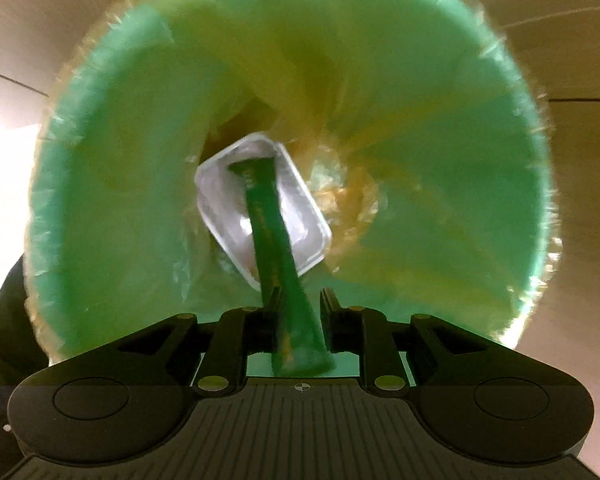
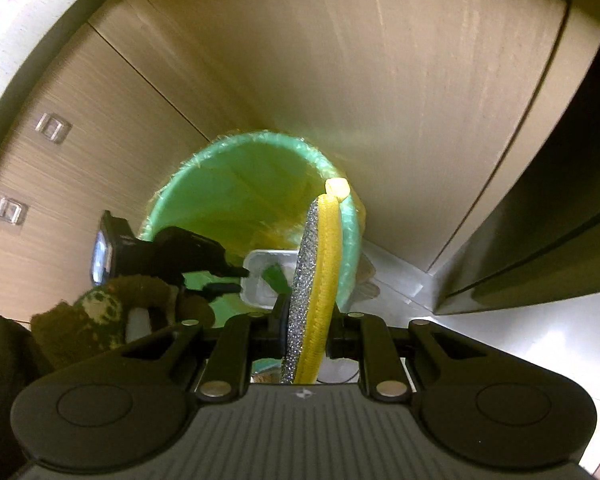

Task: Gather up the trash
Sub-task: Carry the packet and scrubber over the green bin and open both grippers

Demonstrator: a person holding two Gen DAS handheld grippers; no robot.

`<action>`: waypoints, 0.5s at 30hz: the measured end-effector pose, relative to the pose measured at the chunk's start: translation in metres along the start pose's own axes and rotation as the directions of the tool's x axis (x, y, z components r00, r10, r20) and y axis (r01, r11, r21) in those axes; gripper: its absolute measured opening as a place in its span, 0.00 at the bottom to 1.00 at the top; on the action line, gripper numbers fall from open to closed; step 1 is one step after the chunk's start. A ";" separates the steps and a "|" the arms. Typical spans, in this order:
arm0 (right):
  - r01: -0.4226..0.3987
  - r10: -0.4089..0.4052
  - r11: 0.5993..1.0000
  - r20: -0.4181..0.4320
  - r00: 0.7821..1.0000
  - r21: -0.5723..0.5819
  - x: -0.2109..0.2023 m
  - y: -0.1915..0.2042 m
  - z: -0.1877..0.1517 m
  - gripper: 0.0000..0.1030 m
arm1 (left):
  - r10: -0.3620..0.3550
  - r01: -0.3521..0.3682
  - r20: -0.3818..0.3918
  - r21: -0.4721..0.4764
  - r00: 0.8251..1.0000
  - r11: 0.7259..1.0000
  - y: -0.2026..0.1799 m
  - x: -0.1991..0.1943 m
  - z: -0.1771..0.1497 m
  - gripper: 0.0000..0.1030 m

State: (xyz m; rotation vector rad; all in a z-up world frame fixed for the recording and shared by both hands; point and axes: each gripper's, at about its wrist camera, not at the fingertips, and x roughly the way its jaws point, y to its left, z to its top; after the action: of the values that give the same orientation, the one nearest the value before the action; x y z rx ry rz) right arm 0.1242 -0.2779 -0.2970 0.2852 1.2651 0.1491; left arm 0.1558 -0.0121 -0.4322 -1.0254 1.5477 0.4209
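A green bin (image 1: pixel 100 200) with a clear liner fills the left wrist view. A clear plastic tray (image 1: pixel 224 200) lies at its bottom. My left gripper (image 1: pixel 302 304) points down into the bin, jaws apart. A long green wrapper (image 1: pixel 276 248) hangs blurred between them, brushing the left finger with a gap at the right one. From the right wrist view, the left gripper (image 2: pixel 224 278) sits over the bin (image 2: pixel 204 184), with the wrapper (image 2: pixel 275 276) on the tray (image 2: pixel 260 280). My right gripper (image 2: pixel 306 312) is shut on a yellow sponge (image 2: pixel 326 264) with a silver scouring face, held edge-on above the bin's right rim.
The bin stands against wooden cabinet fronts with square metal pulls (image 2: pixel 52 127). A dark steel door (image 2: pixel 540 240) rises at the right, with pale floor (image 2: pixel 400 276) in between. A person's brown fuzzy sleeve (image 2: pixel 100 320) holds the left gripper at lower left.
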 end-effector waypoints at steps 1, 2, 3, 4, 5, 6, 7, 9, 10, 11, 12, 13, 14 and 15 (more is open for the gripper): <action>-0.007 0.007 1.000 -0.010 1.000 0.007 0.002 -0.001 0.000 0.15 | -0.021 0.021 0.007 0.016 1.000 1.000 0.001 -0.009 -0.003 0.21; -0.016 0.016 1.000 -0.020 1.000 0.013 0.003 -0.003 0.001 0.15 | -0.042 0.041 0.012 0.041 0.999 0.998 0.002 -0.020 -0.006 0.21; -0.027 0.027 1.000 -0.027 0.999 0.016 0.005 -0.004 0.002 0.15 | -0.063 0.062 0.020 0.070 0.998 0.996 0.003 -0.029 -0.009 0.21; -0.034 0.034 0.999 -0.035 0.999 0.011 0.008 -0.004 0.003 0.15 | -0.092 0.088 0.031 0.118 0.995 0.989 0.003 -0.043 -0.015 0.21; -0.037 0.037 0.999 -0.042 0.998 0.000 0.012 -0.002 0.006 0.15 | -0.108 0.101 0.040 0.161 0.993 0.982 0.001 -0.053 -0.018 0.21; -0.039 0.038 0.999 -0.049 0.998 -0.010 0.016 0.000 0.008 0.15 | -0.123 0.109 0.051 0.228 0.991 0.968 0.000 -0.068 -0.024 0.21; -0.041 0.039 0.999 -0.057 0.998 -0.023 0.022 0.004 0.010 0.15 | -0.130 0.108 0.061 0.282 0.990 0.953 -0.001 -0.080 -0.030 0.21; -0.057 0.053 0.997 -0.074 0.996 -0.053 0.036 0.013 0.016 0.15 | -0.128 0.084 0.087 0.394 0.988 0.915 -0.002 -0.099 -0.040 0.21; -0.070 0.064 0.995 -0.084 0.994 -0.073 0.046 0.020 0.020 0.15 | -0.123 0.067 0.101 0.438 0.987 0.896 -0.003 -0.106 -0.043 0.21; -0.087 0.078 0.992 -0.096 0.992 -0.094 0.057 0.028 0.024 0.15 | -0.124 0.053 0.118 0.478 0.985 0.877 -0.003 -0.114 -0.046 0.21; -0.100 0.088 0.989 -0.107 0.990 -0.110 0.068 0.035 0.025 0.16 | -0.127 0.041 0.136 0.508 0.983 0.861 -0.001 -0.121 -0.049 0.21; -0.116 0.099 0.984 -0.127 0.987 -0.132 0.085 0.044 0.028 0.16 | -0.130 0.033 0.150 0.525 0.980 0.850 -0.001 -0.123 -0.052 0.21; -0.127 0.103 0.980 -0.152 0.983 -0.153 0.102 0.051 0.030 0.16 | -0.134 0.026 0.161 0.542 0.978 0.840 0.002 -0.127 -0.054 0.21; -0.133 0.102 0.975 -0.177 0.979 -0.176 0.121 0.059 0.030 0.16 | -0.141 0.027 0.164 0.555 0.976 0.832 0.006 -0.130 -0.056 0.21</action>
State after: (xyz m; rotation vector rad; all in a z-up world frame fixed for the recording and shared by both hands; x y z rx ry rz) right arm 0.1919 -0.1934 -0.3822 0.1878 1.3901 0.3992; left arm 0.1098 -0.0025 -0.2990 -0.5736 1.3210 -0.0014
